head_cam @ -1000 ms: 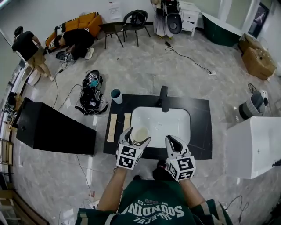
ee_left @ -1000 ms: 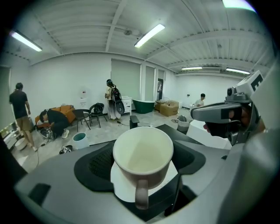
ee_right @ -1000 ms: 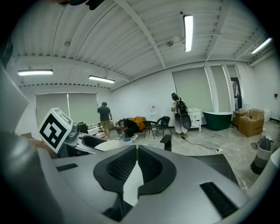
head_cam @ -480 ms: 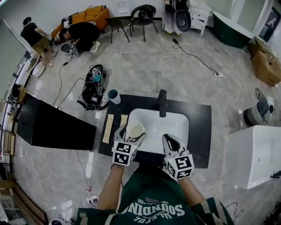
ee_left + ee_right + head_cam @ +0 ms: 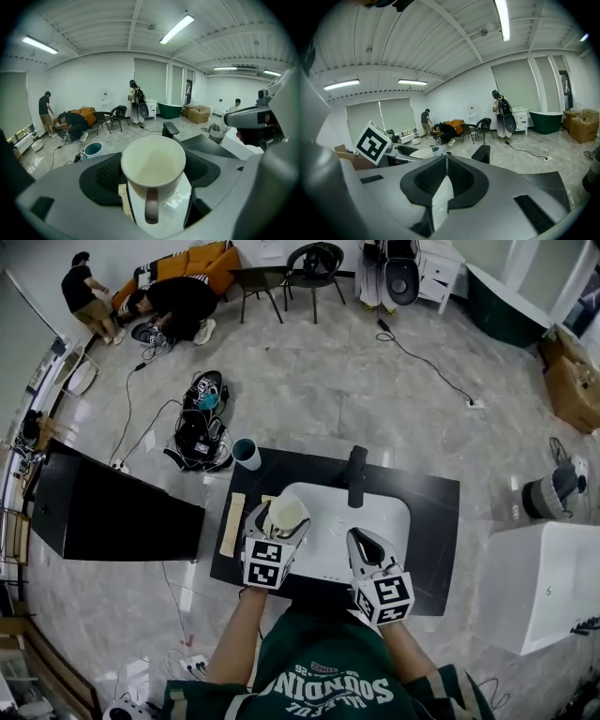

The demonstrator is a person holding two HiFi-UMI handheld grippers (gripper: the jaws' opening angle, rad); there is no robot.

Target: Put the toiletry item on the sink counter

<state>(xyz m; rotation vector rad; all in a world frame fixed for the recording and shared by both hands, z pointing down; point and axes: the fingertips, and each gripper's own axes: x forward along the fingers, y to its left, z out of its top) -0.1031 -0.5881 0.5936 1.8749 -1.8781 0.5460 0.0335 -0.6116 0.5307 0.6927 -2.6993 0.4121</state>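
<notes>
A cream mug (image 5: 287, 515) sits between the jaws of my left gripper (image 5: 278, 522), which is shut on it over the front left edge of the white basin (image 5: 337, 517). In the left gripper view the mug (image 5: 153, 164) is empty, its handle turned toward the camera, and the left gripper (image 5: 153, 190) clasps its sides. My right gripper (image 5: 367, 543) hovers over the basin's front right with its jaws shut and nothing between them. The right gripper view shows the right gripper (image 5: 445, 161) with both pads pressed together. The black sink counter (image 5: 433, 521) surrounds the basin.
A black faucet (image 5: 356, 474) stands behind the basin. A teal cup (image 5: 247, 453) sits at the counter's back left corner, and two wooden strips (image 5: 232, 523) lie on its left side. A black cabinet (image 5: 112, 512) stands at the left and a white one (image 5: 553, 582) at the right.
The head view has shifted a little. Both grippers hold nearly the same places over the basin's front, the left still shut on the mug.
</notes>
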